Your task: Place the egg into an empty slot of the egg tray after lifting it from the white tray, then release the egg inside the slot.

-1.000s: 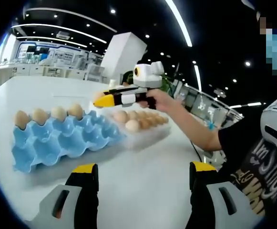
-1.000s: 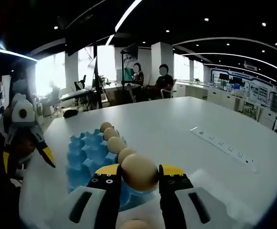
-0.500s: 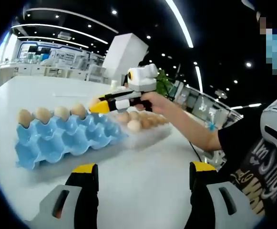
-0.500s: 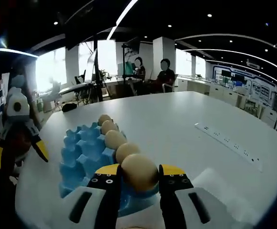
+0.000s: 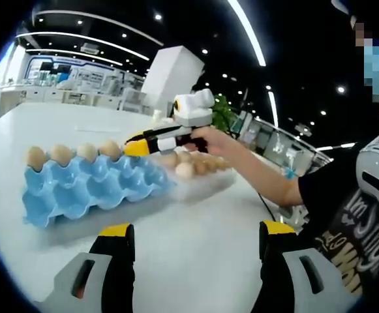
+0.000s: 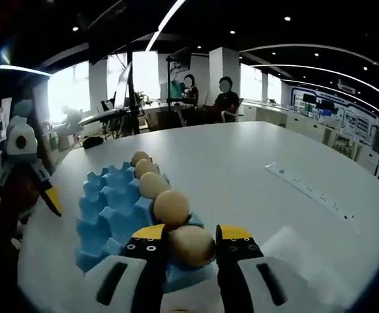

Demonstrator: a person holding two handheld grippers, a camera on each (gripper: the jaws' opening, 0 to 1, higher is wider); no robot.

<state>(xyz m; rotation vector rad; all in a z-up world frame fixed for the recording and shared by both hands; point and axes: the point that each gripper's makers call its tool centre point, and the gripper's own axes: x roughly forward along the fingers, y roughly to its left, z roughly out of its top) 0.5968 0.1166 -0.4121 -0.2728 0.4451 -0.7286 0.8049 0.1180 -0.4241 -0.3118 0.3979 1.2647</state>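
The blue egg tray (image 5: 88,189) lies at the left, with a row of eggs (image 5: 62,154) along its far side. Behind it the white tray (image 5: 199,179) holds several eggs. My right gripper (image 5: 136,145), held by a hand (image 5: 218,139), reaches over the blue tray's far right corner. In the right gripper view it (image 6: 190,231) is shut on a tan egg (image 6: 190,246), low over the near end of the blue tray (image 6: 104,208), in line with the row of eggs (image 6: 153,184). My left gripper (image 5: 196,238) stands open above bare table, with nothing between its fingers.
A white power strip (image 6: 310,199) lies on the table to the right. The left gripper (image 6: 23,195) hangs at the left of the right gripper view. Two people (image 6: 225,94) sit at desks far behind. The person's arm and dark shirt (image 5: 346,215) are at the right.
My right gripper has carried the egg from above the white tray over to the blue tray and lowered it at the near end of the egg row. The left gripper has stayed put.
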